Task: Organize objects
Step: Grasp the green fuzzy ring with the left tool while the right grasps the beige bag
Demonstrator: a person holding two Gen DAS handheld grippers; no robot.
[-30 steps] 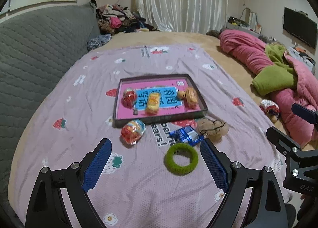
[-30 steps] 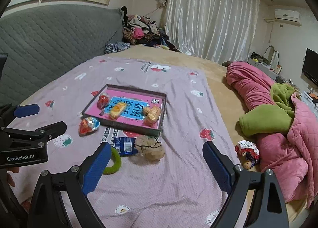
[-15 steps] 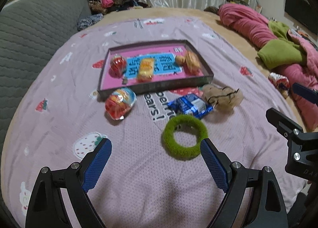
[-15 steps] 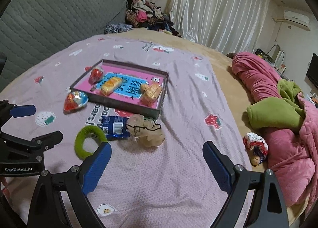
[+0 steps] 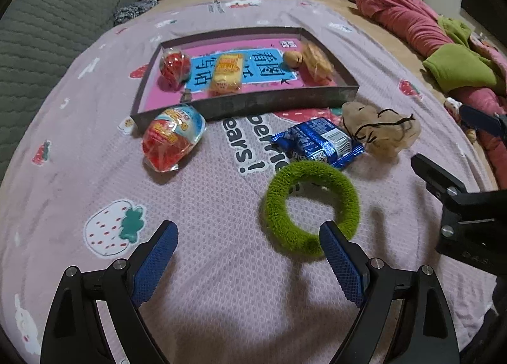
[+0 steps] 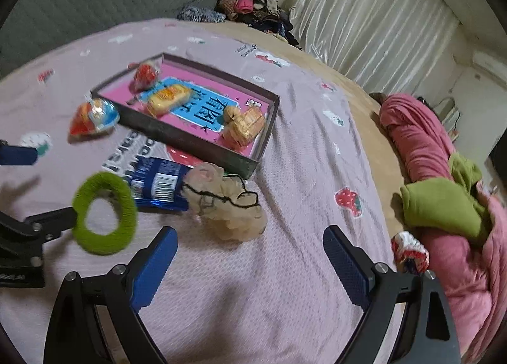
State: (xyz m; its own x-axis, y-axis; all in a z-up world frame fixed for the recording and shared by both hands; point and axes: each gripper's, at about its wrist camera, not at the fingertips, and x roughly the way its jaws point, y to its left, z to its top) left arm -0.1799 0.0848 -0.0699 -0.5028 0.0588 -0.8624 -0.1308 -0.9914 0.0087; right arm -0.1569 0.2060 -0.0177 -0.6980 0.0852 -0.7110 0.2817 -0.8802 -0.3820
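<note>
Both grippers spread wide, nothing between the pads. Left gripper [image 5: 247, 253] hangs over the pink strawberry-print bedsheet [image 5: 206, 199] at the bottom of the left wrist frame; its right blue pad overlaps the near edge of the fuzzy green ring [image 5: 312, 207] in the picture, contact cannot be told. Right gripper [image 6: 248, 257] sits low centre in the right wrist frame, empty, above bare sheet just below the crumpled beige mesh pouch with black drawstring [image 6: 228, 204]. Shallow dark-walled rectangular tray with pink and blue printed floor [image 5: 253, 104] is upper centre; inside it are a red wrapped candy [image 5: 172, 67] at left, a yellow wrapped snack [image 5: 226, 72] in the middle, a golden wrapped snack [image 5: 317, 61] at right. Outside the tray: a red-and-white plastic snack pack [image 5: 171, 139] touching its near left corner, a blue foil snack packet [image 5: 317, 142] between ring and pouch. Pink and green bedding [image 6: 443, 192] is piled at right.
</note>
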